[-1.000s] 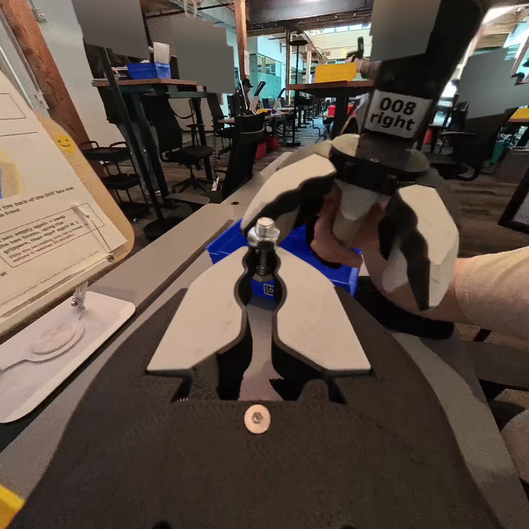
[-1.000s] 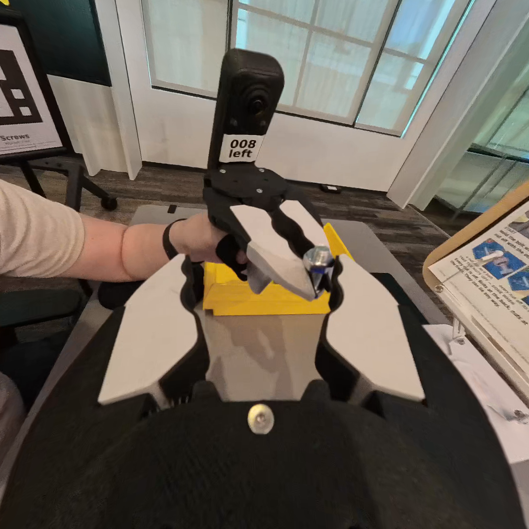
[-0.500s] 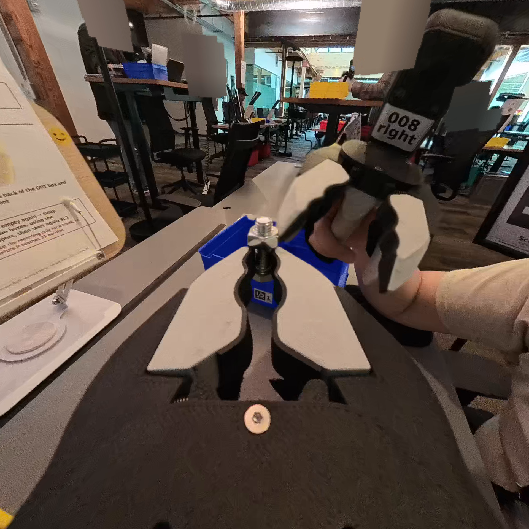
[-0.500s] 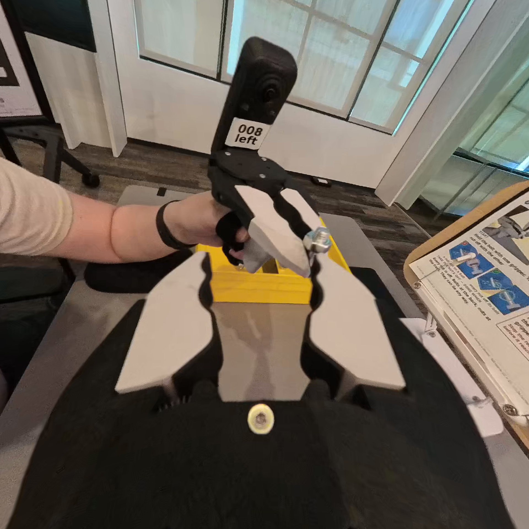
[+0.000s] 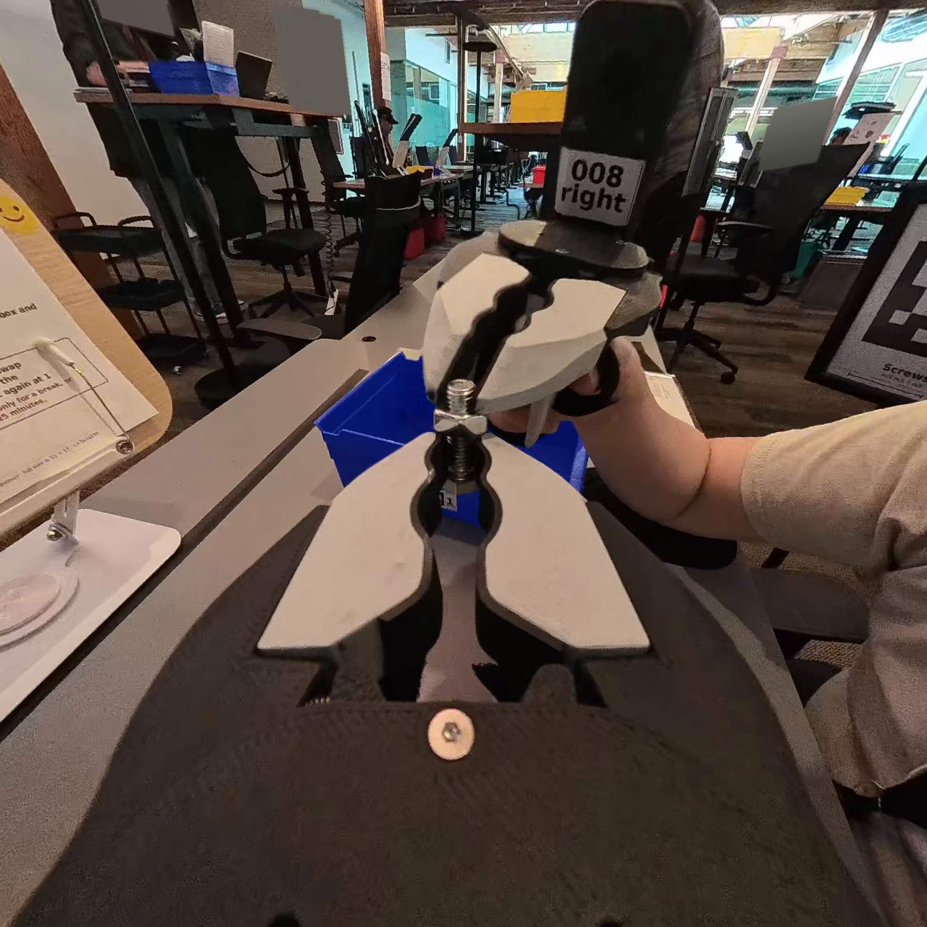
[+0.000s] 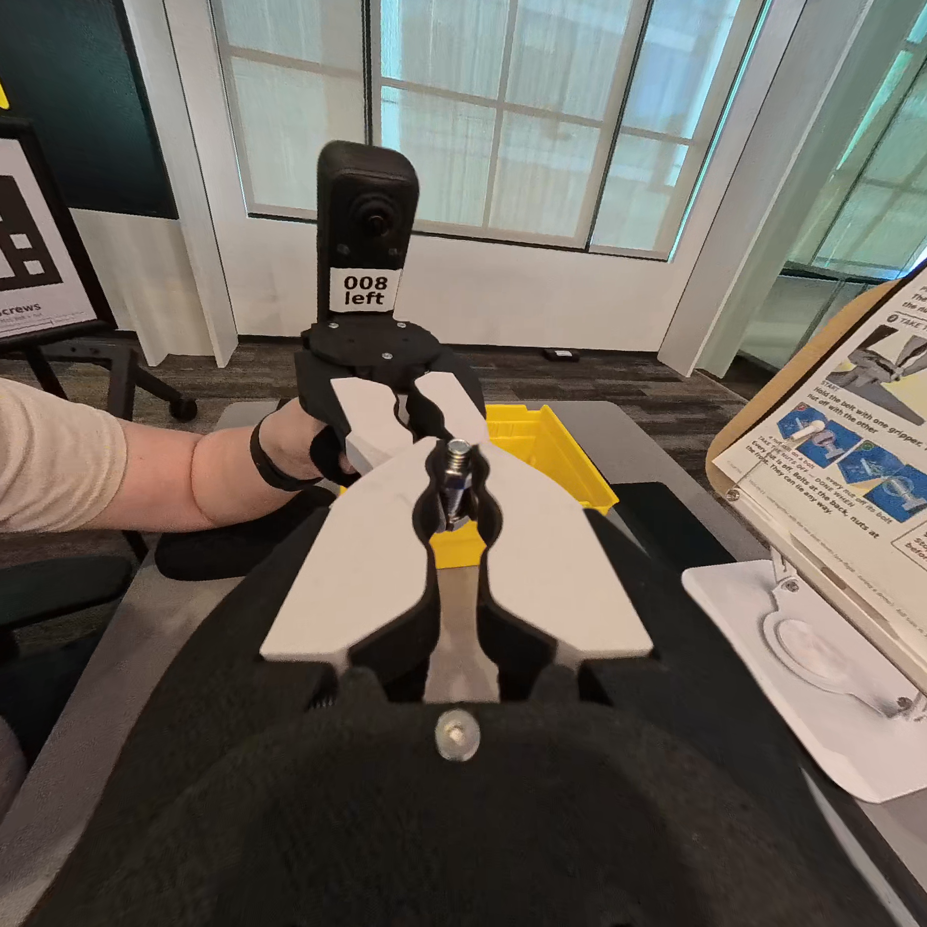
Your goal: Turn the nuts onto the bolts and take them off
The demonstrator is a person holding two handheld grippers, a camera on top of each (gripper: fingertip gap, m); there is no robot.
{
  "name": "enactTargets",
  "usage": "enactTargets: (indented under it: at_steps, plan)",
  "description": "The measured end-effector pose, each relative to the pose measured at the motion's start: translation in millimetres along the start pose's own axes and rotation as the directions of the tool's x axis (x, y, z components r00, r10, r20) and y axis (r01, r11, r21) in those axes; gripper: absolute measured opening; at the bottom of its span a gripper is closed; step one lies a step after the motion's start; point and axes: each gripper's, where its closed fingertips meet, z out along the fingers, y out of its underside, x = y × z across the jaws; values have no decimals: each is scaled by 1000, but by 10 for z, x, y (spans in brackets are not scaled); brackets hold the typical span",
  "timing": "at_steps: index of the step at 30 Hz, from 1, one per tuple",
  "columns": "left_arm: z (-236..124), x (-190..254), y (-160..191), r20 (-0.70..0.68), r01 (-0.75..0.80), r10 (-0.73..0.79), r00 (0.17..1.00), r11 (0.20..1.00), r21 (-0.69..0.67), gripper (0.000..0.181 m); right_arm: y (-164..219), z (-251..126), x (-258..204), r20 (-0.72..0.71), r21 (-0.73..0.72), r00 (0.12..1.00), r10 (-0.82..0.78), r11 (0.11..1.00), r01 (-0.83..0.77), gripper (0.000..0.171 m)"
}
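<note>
The left gripper (image 5: 459, 451) is clamped on an upright bolt (image 5: 460, 451); the right gripper (image 6: 454, 464) is closed around its nut (image 5: 460, 420), above a grey table (image 5: 241, 451). Beyond sit a blue bin (image 5: 371, 426), a yellow bin (image 6: 547, 451), then office chairs (image 5: 281, 251) and windows (image 6: 476, 110).

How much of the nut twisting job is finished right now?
Done: the silver hex nut is already on the threaded steel bolt, near its tip. In hand: the left gripper clamps the bolt while the right gripper seems shut on the nut. Left: turning it off, probably; I can't see inside the blue plastic bin.
</note>
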Motion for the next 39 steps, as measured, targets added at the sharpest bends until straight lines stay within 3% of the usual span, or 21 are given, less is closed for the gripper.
enactTargets:
  at_steps: [5,8,10,13,15,17,19,24,27,32,39]
  plan:
    - [-10,29,-56,-29,18,-17,999,999,32,13,-28,-68,43,59,24,993,106,994,-107,10]
    - [-44,-66,-56,15,49,-50,999,999,13,43,-85,-209,172,105,65,965,241,966,-248,10]
    - [-53,-82,-49,8,61,-61,998,998,6,42,-79,-323,285,115,63,939,323,941,-332,10]
    - [-28,-70,-1,-11,88,-89,996,996,-24,41,117,-582,579,-9,-52,950,313,948,-313,10]
    - [-8,-41,49,-26,97,-98,995,994,-57,40,470,-959,865,-201,-253,950,239,924,-286,10]
    - [10,-20,85,-29,94,-97,995,992,-80,40,991,-1464,1086,-375,-460,899,224,797,-391,10]
    - [27,-5,108,-33,86,-89,995,992,-94,40,1535,-1958,1228,-533,-562,810,245,612,-556,10]
    - [67,13,178,-44,93,-99,994,988,-124,39,2596,-2646,1232,-752,-566,583,308,152,-810,10]
    - [78,20,183,-44,86,-93,995,988,-129,39,2921,-2789,1142,-798,-564,537,273,-27,-825,10]
    - [61,10,155,-38,83,-88,995,990,-118,41,3073,-2946,1136,-840,-539,519,157,-139,-831,10]
    - [-46,-42,78,1,47,-47,999,992,-113,44,2864,-2913,1210,-826,-560,549,127,-72,-825,24]
